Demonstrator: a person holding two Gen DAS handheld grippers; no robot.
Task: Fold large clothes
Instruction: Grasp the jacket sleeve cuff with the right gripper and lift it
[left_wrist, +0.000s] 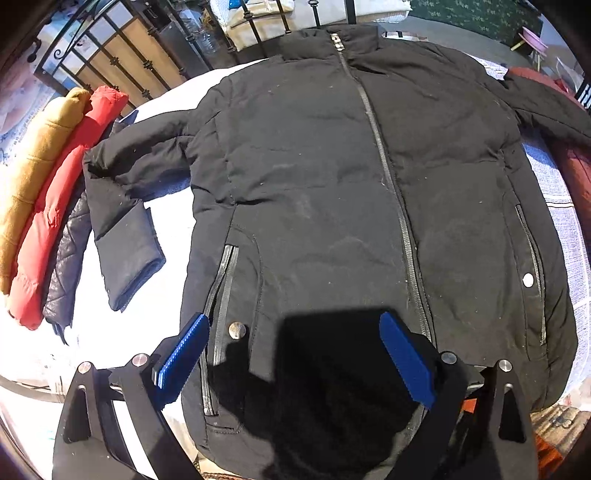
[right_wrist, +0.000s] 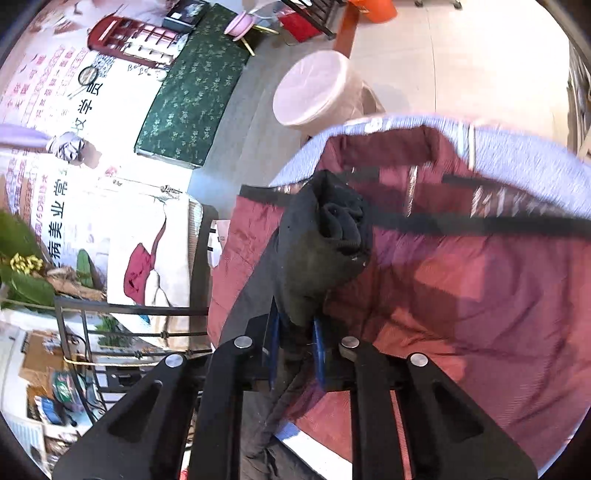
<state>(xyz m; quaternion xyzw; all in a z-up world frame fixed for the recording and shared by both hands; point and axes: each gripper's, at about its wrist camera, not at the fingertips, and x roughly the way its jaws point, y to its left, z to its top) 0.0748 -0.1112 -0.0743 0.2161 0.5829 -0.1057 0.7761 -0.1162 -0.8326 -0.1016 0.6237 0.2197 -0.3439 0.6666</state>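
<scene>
In the left wrist view, your left gripper (left_wrist: 293, 363) hangs over the bottom of the black jacket (left_wrist: 332, 192) with its two blue fingers (left_wrist: 184, 354) spread wide and nothing between them. The jacket lies flat on the white bed (left_wrist: 162, 236), front side up, zipped shut, collar at the far end. One sleeve (left_wrist: 122, 221) sticks out to the side and bends back toward you, with its cuff resting on the sheet. The other sleeve runs off toward the far right edge. Beside the bent sleeve sits a pile of other coats: a tan one (left_wrist: 33, 177), a red one (left_wrist: 55, 206) and a dark quilted one (left_wrist: 70, 258) (all lying side by side). A black metal bed frame (left_wrist: 122, 62) stands behind the collar.

In the right wrist view, your right gripper (right_wrist: 297, 350) is squeezed tight on the black sleeve cuff (right_wrist: 325, 243). The cuff pokes up past the fingers, and you can see into its open end. Under it lies a dark red coat (right_wrist: 480, 288) on a pale blue cover (right_wrist: 517, 155). A pink round stool (right_wrist: 317, 92) stands on the floor farther off.
</scene>
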